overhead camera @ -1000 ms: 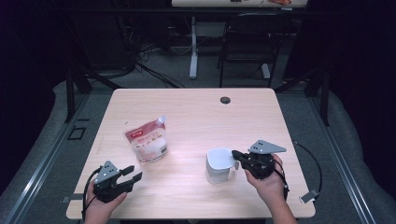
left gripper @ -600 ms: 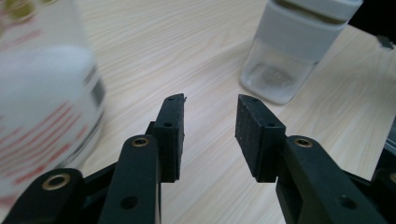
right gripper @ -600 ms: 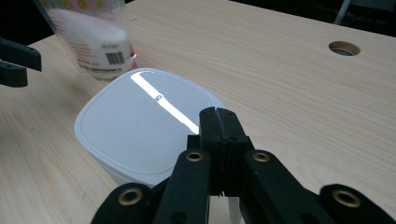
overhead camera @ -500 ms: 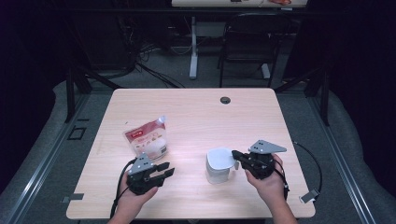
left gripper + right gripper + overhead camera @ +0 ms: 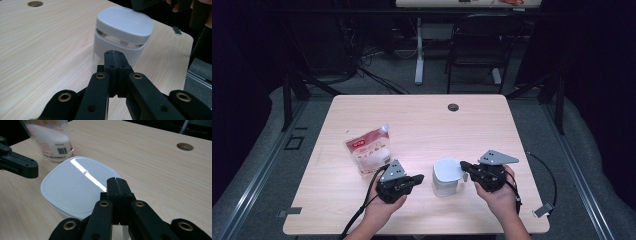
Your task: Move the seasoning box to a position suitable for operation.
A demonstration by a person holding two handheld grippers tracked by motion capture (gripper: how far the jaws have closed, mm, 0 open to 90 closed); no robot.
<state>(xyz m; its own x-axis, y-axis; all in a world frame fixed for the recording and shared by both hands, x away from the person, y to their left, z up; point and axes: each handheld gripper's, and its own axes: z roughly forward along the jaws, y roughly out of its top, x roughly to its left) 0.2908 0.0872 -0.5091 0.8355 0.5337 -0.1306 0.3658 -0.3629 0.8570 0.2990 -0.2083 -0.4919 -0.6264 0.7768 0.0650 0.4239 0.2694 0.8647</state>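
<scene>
A white lidded container (image 5: 446,177) stands near the table's front edge, between my two grippers. My left gripper (image 5: 420,178) is just left of it, pointing at it, a small gap away. Its jaws have just been closing and are shut with nothing between them. In the left gripper view the shut tips (image 5: 113,53) face the container's side (image 5: 117,46). My right gripper (image 5: 463,167) is shut at the container's right rim. In the right gripper view its tips (image 5: 116,180) sit over the edge of the lid (image 5: 75,185); whether they touch it I cannot tell.
A clear pouch with a red label (image 5: 369,149) stands left of the container, and it also shows in the right gripper view (image 5: 50,140). The wooden table (image 5: 422,120) has a cable hole (image 5: 453,107) near its far edge. A chair (image 5: 477,50) stands beyond it.
My left gripper has travelled right from the table's front left corner to beside the container, and its jaws have closed. The right gripper and the container have not moved.
</scene>
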